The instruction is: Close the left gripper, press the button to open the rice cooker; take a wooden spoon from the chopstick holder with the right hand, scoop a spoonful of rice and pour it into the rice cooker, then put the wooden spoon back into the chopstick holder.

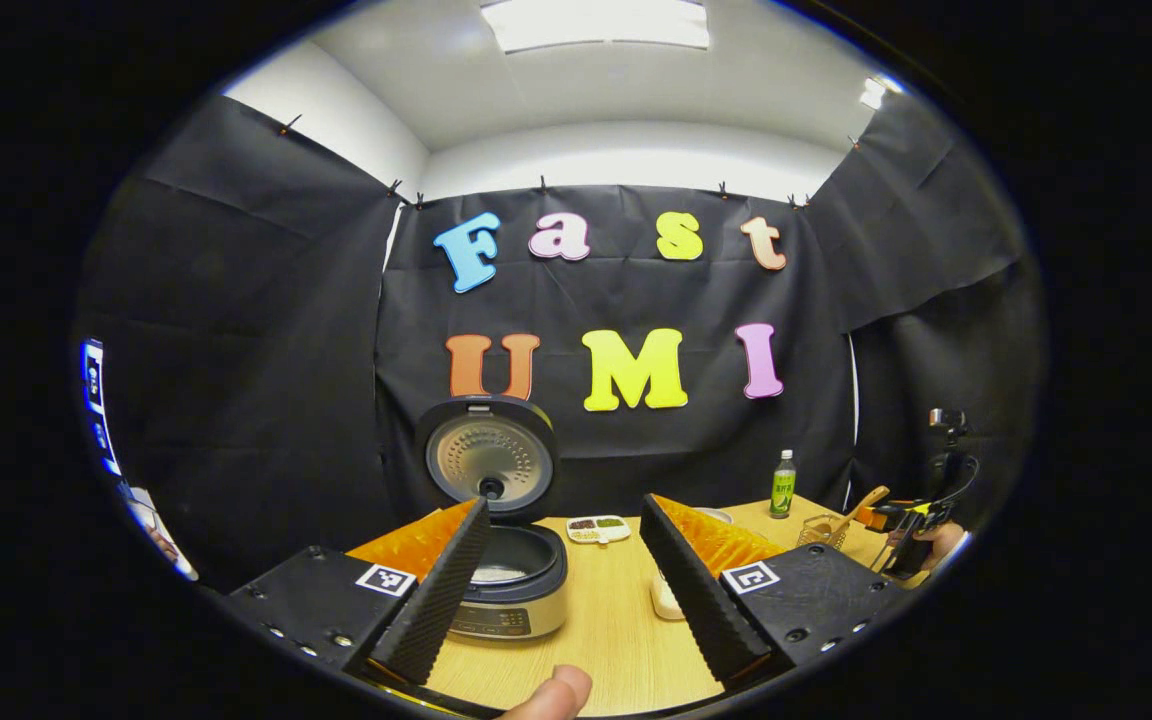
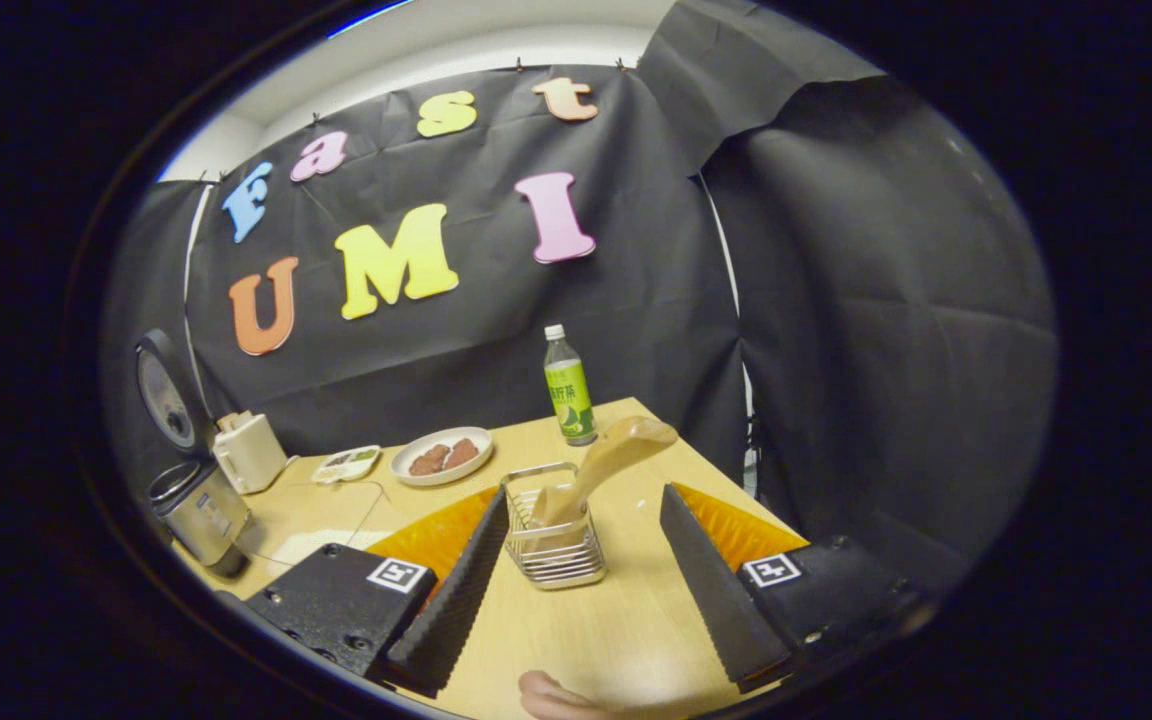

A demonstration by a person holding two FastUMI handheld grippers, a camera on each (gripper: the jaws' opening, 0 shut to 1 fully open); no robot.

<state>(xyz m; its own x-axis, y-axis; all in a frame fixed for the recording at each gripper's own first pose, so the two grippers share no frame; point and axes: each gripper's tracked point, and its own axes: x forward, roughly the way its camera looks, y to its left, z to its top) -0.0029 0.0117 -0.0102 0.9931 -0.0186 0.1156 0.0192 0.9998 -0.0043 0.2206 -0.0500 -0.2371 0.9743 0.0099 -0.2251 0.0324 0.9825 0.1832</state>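
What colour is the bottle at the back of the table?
The bottle is clear with a green label and a white cap; it shows best in the right gripper view.

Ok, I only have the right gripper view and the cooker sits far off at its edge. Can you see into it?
Observer: Yes. In the left gripper view the rice cooker stands close with its lid up, and something pale lies at the bottom of its inner pot.
Operator: And the left gripper, is it on anything?
Observer: No. The left gripper has its fingers open, short of the cooker and holding nothing.
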